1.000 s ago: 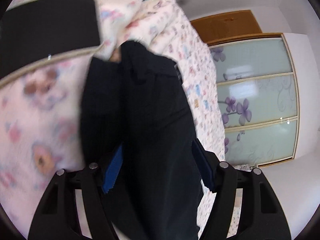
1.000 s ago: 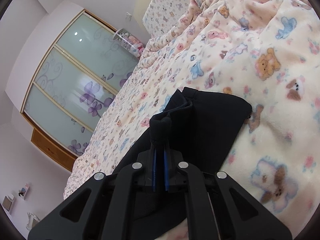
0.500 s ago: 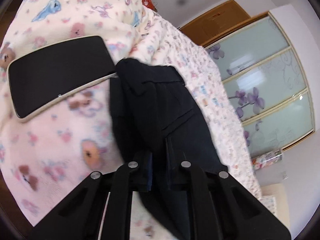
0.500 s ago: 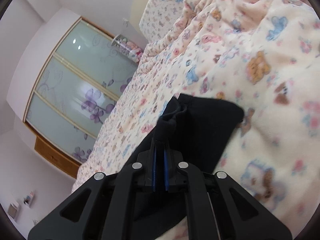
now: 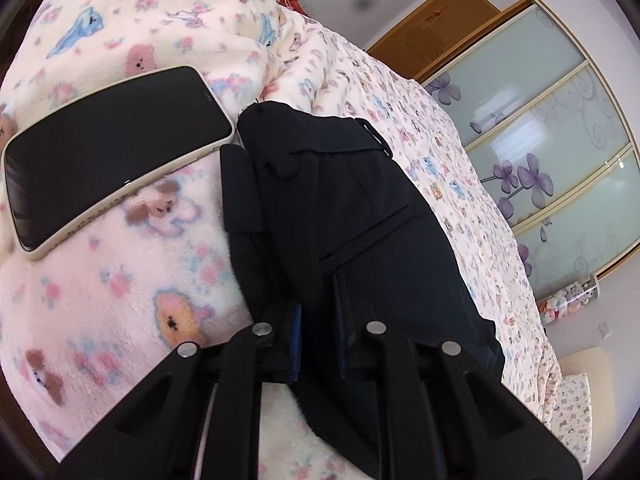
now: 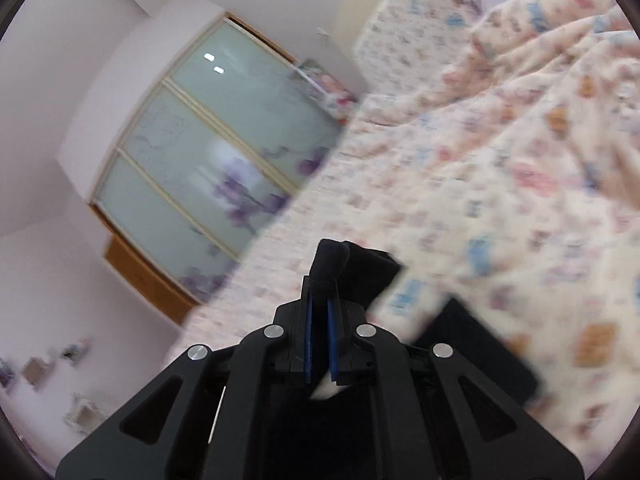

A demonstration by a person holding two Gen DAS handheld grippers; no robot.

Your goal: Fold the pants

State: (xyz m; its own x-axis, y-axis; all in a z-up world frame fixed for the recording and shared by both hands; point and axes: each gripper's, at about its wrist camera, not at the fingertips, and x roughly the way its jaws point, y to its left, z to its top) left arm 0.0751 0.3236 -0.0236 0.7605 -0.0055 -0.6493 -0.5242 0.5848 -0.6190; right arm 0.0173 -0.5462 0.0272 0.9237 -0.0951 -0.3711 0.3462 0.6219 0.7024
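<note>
- A bed (image 5: 460, 184) carried a fleecy bear-print blanket (image 5: 120, 280).
- Black pants (image 5: 360, 220) lay on it at centre.
- A phone (image 5: 108, 152) lay face-up at far left, just beside them.

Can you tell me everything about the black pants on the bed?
The black pants look like soft, dark woven cloth, with a belt loop, a waistband tab and a slit pocket showing. They lie bunched and partly folded on the fleecy teddy-bear blanket, one corner right beside the phone. The left gripper has its jaws closed on the near edge. In the blurry right view, the right gripper pinches another bunched piece of the pants, lifted above the bed.
</note>
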